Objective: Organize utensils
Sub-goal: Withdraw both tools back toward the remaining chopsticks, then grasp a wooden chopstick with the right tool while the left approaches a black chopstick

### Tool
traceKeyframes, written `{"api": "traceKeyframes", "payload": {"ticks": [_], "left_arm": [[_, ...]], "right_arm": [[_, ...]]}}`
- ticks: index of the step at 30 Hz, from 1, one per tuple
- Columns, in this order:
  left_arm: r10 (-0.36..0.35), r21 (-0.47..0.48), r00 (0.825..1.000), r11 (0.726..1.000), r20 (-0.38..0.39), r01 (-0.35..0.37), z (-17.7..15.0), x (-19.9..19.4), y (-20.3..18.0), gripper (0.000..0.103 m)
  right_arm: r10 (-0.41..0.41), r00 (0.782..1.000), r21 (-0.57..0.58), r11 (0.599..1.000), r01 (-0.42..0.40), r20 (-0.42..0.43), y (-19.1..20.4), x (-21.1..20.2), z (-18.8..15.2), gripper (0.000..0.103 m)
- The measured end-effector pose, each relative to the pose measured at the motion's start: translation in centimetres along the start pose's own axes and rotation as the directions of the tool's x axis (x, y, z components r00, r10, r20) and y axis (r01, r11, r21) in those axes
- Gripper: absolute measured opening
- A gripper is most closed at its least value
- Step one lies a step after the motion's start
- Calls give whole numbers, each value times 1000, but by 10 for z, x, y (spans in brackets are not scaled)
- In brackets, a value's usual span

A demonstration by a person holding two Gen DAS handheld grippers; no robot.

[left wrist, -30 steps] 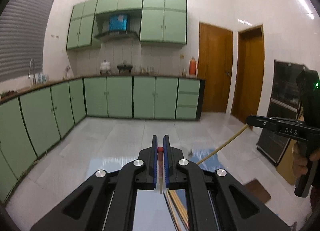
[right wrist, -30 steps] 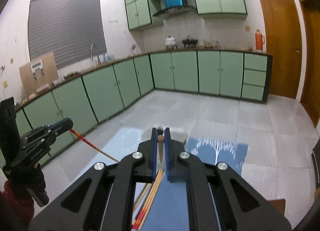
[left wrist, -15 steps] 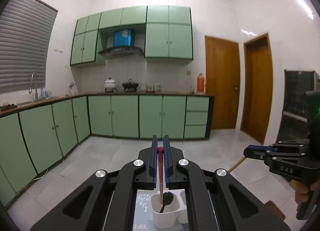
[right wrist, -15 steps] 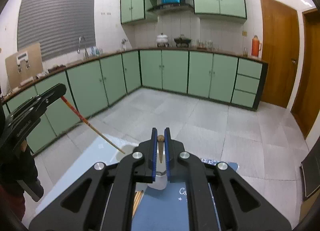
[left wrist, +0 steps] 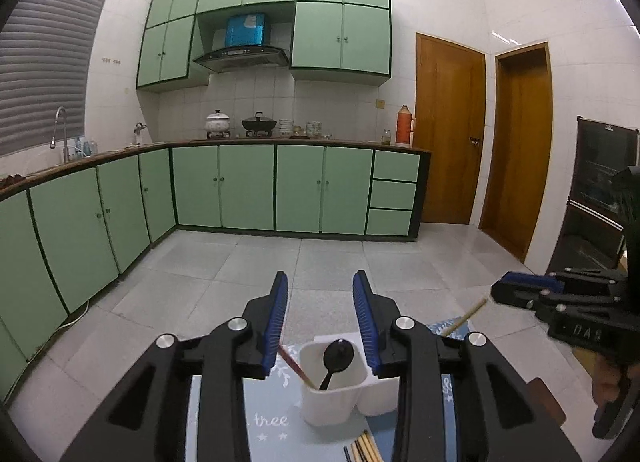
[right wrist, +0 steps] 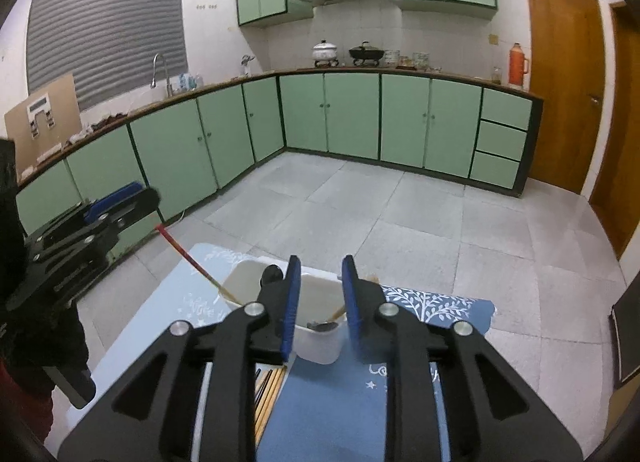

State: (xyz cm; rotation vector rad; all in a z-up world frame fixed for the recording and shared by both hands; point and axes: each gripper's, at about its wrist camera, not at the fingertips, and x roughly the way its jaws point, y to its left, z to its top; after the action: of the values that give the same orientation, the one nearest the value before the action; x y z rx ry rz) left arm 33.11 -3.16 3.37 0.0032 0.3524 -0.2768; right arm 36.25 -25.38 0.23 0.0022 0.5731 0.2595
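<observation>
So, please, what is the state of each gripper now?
Left gripper: open, holding nothing.
Right gripper: open, holding nothing.

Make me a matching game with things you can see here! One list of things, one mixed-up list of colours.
Things:
1. spoon standing in the utensil holder
2. kitchen cabinets
3. thermos on the counter
4. box above the range hood

Colours:
A. blue
B. orange-red
C. black
D. green

Pairs: 1-C, 2-D, 3-B, 4-A
</observation>
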Motion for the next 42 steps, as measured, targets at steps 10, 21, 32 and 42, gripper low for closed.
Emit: {"api": "traceKeyframes", "payload": {"ticks": [10, 21, 32, 42], "left_arm": [[4, -8, 998, 1000, -58, -5, -43, -60, 2, 52], [23, -44, 959, 998, -282, -37, -163, -83, -2, 67], [54, -27, 925, 997, -377, -69, -227, -95, 0, 67], [52, -7, 906, 998, -419, -61, -247, -99, -6, 67]], "right_arm": [[-59, 994, 58, 997, 54, 91, -3, -65, -73, 63], [-52, 998, 85, 995, 56, -44, 38, -65, -201, 85], [-71, 981, 53, 995, 82, -181, 74, -47, -279, 75], [-96, 967, -8, 995, 97, -238, 89, -26, -292, 63]]}}
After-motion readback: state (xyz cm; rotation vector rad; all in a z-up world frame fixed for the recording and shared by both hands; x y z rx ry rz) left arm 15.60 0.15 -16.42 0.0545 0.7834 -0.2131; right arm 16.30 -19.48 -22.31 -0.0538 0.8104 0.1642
